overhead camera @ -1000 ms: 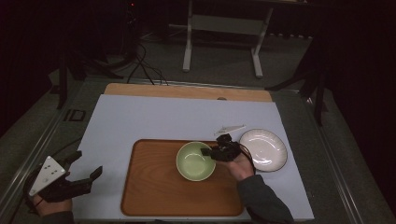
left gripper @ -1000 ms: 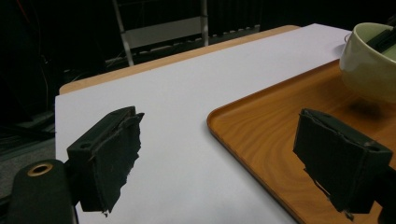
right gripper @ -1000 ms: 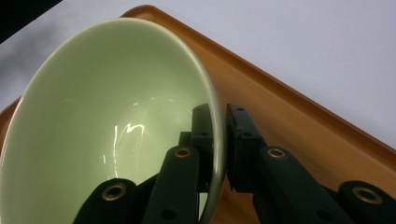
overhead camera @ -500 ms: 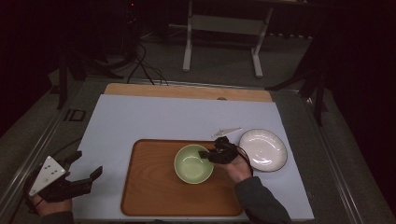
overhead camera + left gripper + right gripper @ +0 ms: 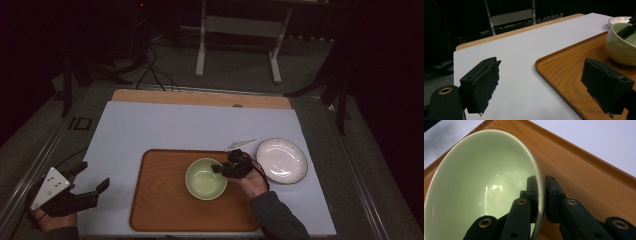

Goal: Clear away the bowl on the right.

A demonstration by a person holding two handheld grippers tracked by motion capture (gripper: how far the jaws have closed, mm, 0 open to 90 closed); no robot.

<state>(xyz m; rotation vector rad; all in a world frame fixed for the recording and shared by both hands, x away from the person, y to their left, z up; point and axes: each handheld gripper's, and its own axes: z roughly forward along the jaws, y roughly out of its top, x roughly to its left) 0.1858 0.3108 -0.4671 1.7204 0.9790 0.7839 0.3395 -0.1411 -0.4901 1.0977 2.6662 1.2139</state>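
A pale green bowl [image 5: 205,178] sits over the wooden tray [image 5: 160,200] in the high view, right of the tray's middle. My right gripper [image 5: 222,169] is shut on the bowl's right rim, one jaw inside and one outside, as the right gripper view shows on the bowl [image 5: 481,185] over the tray [image 5: 584,172]. My left gripper [image 5: 92,186] rests open at the table's near left corner, holding nothing. In the left gripper view its fingers [image 5: 482,85] stand wide apart over the white mat, with the tray [image 5: 564,70] and bowl [image 5: 620,47] off to the right.
A white plate [image 5: 281,160] lies on the white mat [image 5: 190,127] right of the tray, with a small white paper piece [image 5: 240,145] just behind the bowl. A metal stand [image 5: 237,35] is on the floor beyond the table.
The right gripper has drawn the bowl slightly toward the near left across the tray. The left gripper has stayed in place.
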